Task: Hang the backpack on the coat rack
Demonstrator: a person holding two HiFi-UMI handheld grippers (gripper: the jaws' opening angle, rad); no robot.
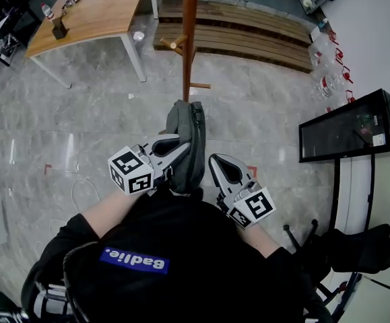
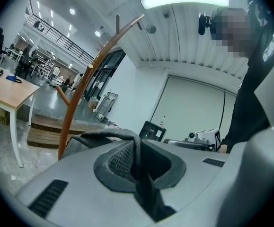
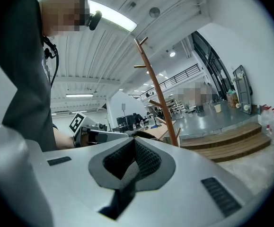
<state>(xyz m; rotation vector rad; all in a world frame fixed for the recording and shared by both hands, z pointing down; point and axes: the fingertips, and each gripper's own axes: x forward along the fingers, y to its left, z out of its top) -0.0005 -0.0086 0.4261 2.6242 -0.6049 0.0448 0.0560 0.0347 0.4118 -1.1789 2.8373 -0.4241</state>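
backpack point(image 1: 186, 136): grey, held upright close in front of the person, near the rack's pole but on no peg yet.
strap point(image 2: 125, 137): the bag's top loop runs down between the left pads.
left gripper point(image 1: 171, 148): clamped tight on the strap, carrying the whole bag.
right gripper point(image 1: 223, 165): jaws pressed together on nothing, just beside the bag and apart from it.
rack point(image 1: 189, 39): brown wooden pole with a short peg point(image 1: 200, 85) sticking out sideways.
risk one: a single thin pinch bears all the weight, so a swing during the lift could pull the strap free and drop the bag.
risk two: the loop is squeezed flat in the jaws, so it may miss the peg tip, or the bag may knock the pole and rock the rack.
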